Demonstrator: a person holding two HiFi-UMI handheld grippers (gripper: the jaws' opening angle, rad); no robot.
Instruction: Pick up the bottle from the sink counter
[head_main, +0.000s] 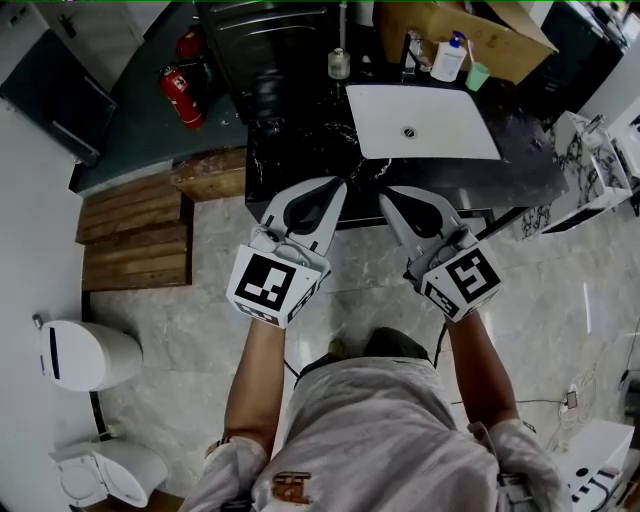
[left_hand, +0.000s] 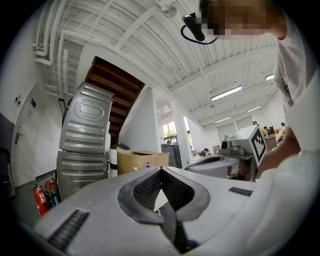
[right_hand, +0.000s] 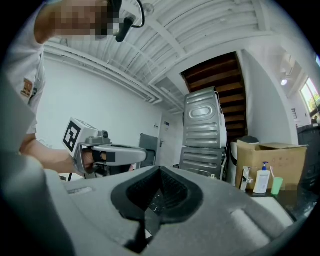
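A white pump bottle (head_main: 449, 58) with a blue top stands at the back right of the black sink counter (head_main: 300, 140), beside the faucet (head_main: 412, 55). The right gripper view shows the same bottle (right_hand: 261, 178) far off to the right. A small clear glass bottle (head_main: 339, 63) stands at the counter's back edge. Both grippers are held side by side over the counter's near edge, well short of the bottles. My left gripper (head_main: 338, 185) is shut with nothing in it, its tips (left_hand: 160, 170) meeting. My right gripper (head_main: 385, 196) is also shut and empty, with its tips (right_hand: 159, 170) together.
A white basin (head_main: 420, 120) is set in the counter. A green cup (head_main: 477, 76) stands right of the pump bottle, with a cardboard box (head_main: 500, 35) behind. A fire extinguisher (head_main: 182, 95) and wooden pallets (head_main: 135, 225) are at the left, and a grey machine (right_hand: 202, 132) stands behind.
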